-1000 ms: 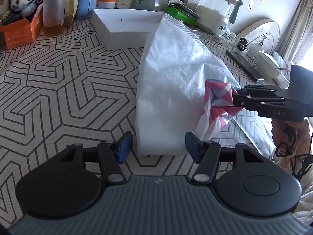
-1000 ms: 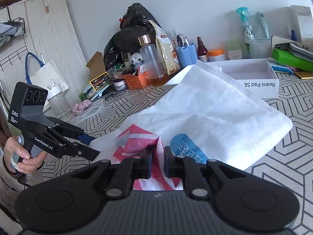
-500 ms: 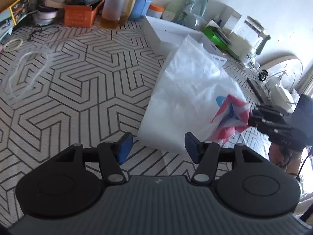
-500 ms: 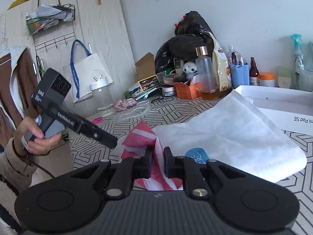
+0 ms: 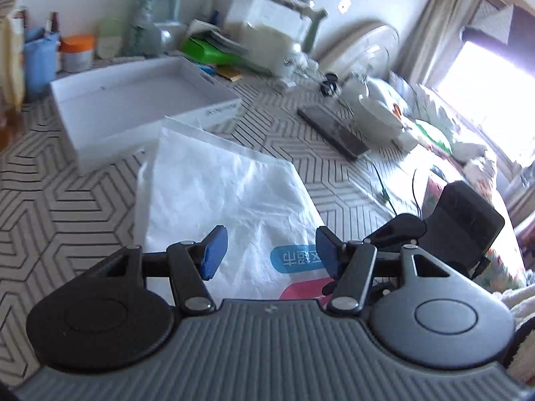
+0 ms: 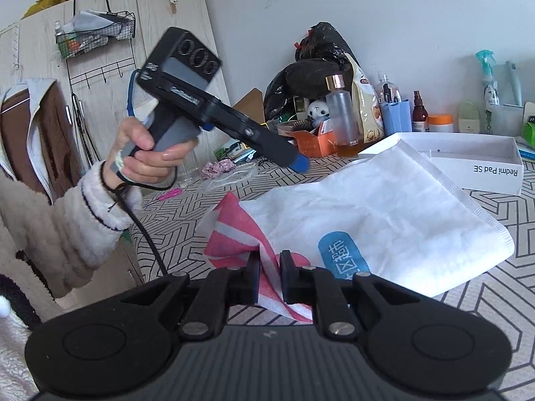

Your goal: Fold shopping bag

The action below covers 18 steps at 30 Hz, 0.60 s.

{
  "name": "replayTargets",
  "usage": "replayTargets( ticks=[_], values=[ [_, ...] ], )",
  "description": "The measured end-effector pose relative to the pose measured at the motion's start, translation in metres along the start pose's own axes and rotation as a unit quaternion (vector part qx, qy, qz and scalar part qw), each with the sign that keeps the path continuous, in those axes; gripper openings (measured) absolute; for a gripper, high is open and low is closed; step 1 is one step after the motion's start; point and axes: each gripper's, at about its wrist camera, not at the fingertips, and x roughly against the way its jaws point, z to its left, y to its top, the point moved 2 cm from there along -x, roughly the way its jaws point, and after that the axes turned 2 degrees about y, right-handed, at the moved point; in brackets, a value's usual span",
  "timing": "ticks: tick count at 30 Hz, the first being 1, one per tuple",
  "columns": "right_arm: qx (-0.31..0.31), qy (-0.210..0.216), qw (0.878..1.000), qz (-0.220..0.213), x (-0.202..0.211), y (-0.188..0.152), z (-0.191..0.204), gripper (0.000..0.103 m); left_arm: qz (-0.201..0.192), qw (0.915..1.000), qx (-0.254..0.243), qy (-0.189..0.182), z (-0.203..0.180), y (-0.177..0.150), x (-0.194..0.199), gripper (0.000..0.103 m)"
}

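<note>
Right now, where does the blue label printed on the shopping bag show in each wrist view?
Left wrist view: blue label low centre, upside down, just inside the left gripper's right finger.
Right wrist view: it sits right of centre, beside the right gripper pinching the bag's pink corner.
Shared landmark: white box behind the shopping bag.

White wall (image 6: 384, 16), pale wardrobe (image 6: 110, 50), bright curtained window (image 5: 495, 100).

The shopping bag (image 6: 384, 214) looks like matt, crinkled non-woven cloth, the white box (image 6: 481, 163) smooth card, the sleeve (image 6: 67, 230) fluffy fleece, and the right hand-held gripper (image 6: 269, 279) matt, ribbed black plastic.
</note>
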Motion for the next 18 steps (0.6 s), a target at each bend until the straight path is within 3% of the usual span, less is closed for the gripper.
replayTargets(
  ticks=[3, 5, 8, 12, 18],
  values=[
    [-0.014, -0.001, 1.000, -0.016, 0.017, -0.008, -0.006, 0.013, 0.056, 0.9981, 0.021, -0.017, 0.014, 0.000, -0.036, 0.051],
    [-0.044, -0.017, 0.999, -0.023, 0.030, -0.012, -0.016, 0.013, 0.067, 0.9964, 0.041, -0.031, 0.023, -0.009, -0.046, 0.047],
    [-0.092, -0.049, 0.994, -0.029, 0.045, -0.018, -0.031, 0.013, 0.050, 0.9950, 0.070, -0.052, 0.030, -0.022, -0.041, 0.047],
    [-0.151, -0.066, 0.985, -0.041, 0.053, -0.022, -0.047, 0.013, 0.032, 0.9938, 0.093, -0.052, 0.027, -0.035, -0.036, 0.046],
    [-0.226, -0.038, 0.972, -0.044, 0.047, -0.023, -0.062, 0.012, 0.008, 0.9956, 0.094, 0.004, 0.015, -0.050, -0.017, 0.046]
  ],
)
